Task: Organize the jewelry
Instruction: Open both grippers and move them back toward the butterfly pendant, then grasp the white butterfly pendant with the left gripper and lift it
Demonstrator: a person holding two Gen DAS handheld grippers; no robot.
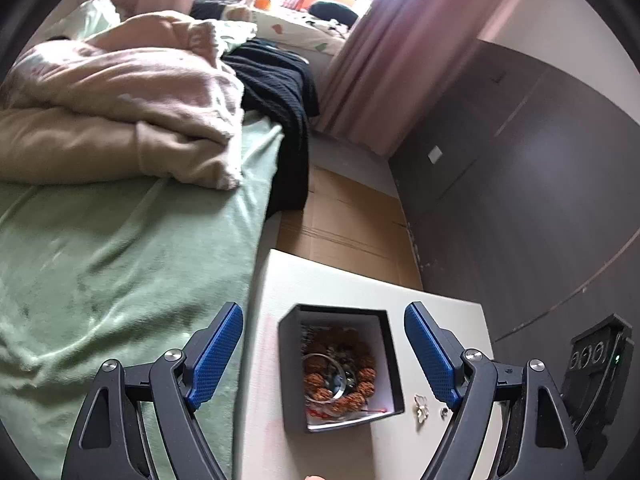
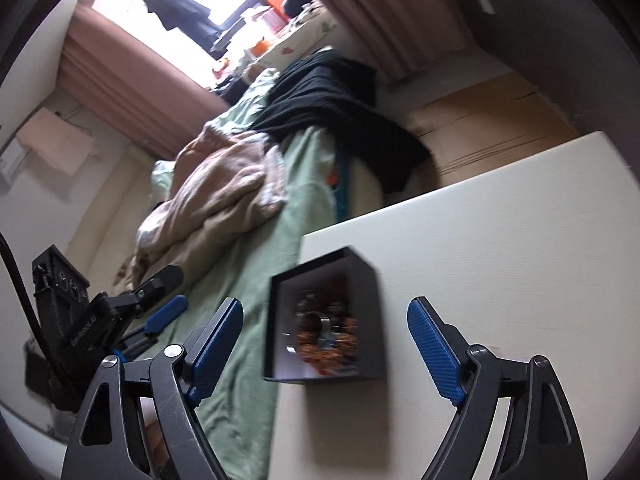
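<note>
Both grippers, left [image 1: 323, 350] and right [image 2: 325, 344], tilt downward over the box [image 1: 340, 368], fingers wide, empty.

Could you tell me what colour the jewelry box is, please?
The box is black outside with a white lining, clearest in the left wrist view.

One black box [image 1: 340, 372] on the white surface [image 1: 332, 280], holding one beaded bracelet [image 1: 340, 384] and one metal bangle [image 1: 326, 376]; two small silver pieces [image 1: 421, 406] lie beside it; two tongs [image 1: 324, 356]
</note>
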